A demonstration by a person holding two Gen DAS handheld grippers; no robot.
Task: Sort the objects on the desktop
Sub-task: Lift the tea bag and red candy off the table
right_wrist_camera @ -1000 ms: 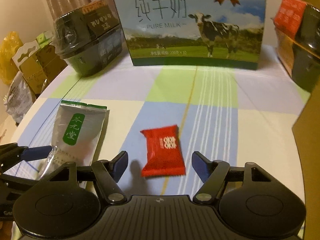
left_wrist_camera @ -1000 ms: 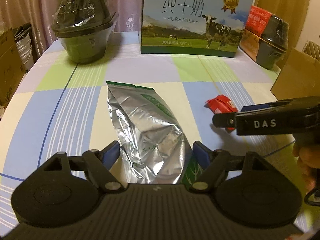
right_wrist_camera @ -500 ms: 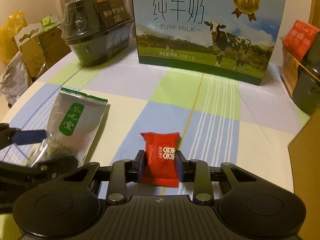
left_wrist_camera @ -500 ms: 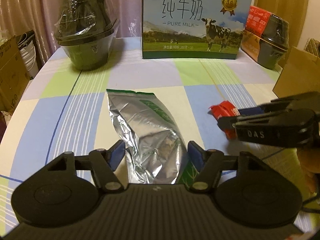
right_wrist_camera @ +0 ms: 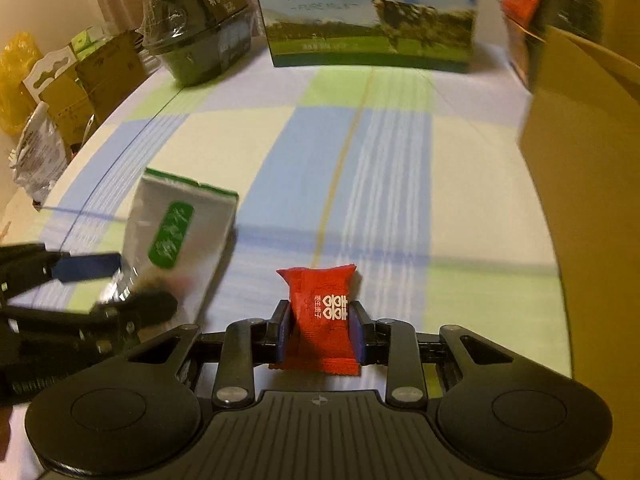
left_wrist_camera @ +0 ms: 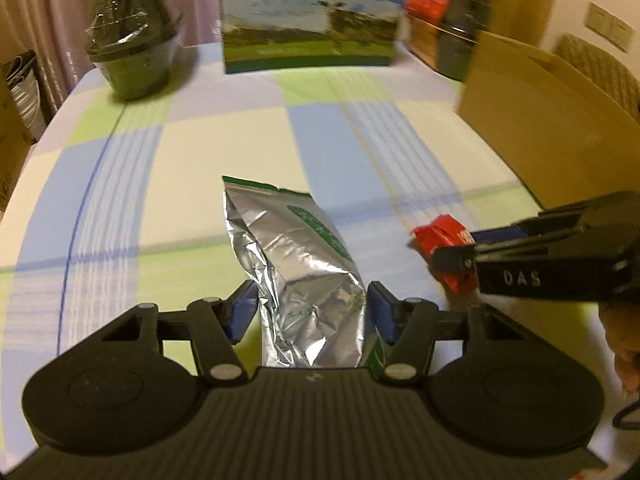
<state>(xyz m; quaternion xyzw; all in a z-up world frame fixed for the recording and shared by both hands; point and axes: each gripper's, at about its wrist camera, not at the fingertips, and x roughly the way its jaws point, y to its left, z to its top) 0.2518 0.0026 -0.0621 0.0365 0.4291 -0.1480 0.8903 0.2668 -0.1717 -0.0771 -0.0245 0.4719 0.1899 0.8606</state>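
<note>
A silver foil tea pouch (left_wrist_camera: pixel 304 272) with a green label is held between the blue pads of my left gripper (left_wrist_camera: pixel 312 312), lifted off the checked tablecloth (left_wrist_camera: pixel 200 184). It also shows in the right wrist view (right_wrist_camera: pixel 176 232). My right gripper (right_wrist_camera: pixel 320 332) is shut on a red candy packet (right_wrist_camera: pixel 324 316) and holds it above the cloth. The packet (left_wrist_camera: pixel 444 240) and right gripper (left_wrist_camera: pixel 460 256) also show at the right of the left wrist view. The left gripper (right_wrist_camera: pixel 116 284) shows at the left of the right wrist view.
A milk carton box (left_wrist_camera: pixel 312 20) stands at the back. A wrapped dark bowl set (left_wrist_camera: pixel 128 56) is back left, another (left_wrist_camera: pixel 452 24) back right. A brown cardboard box (left_wrist_camera: pixel 540 120) stands at the right edge. Boxes and bags (right_wrist_camera: pixel 60 92) lie off the table's left side.
Both grippers have closed on their objects and lifted them; the pouch and candy now hang above the cloth. Both views tilt and move, blurring the background.
</note>
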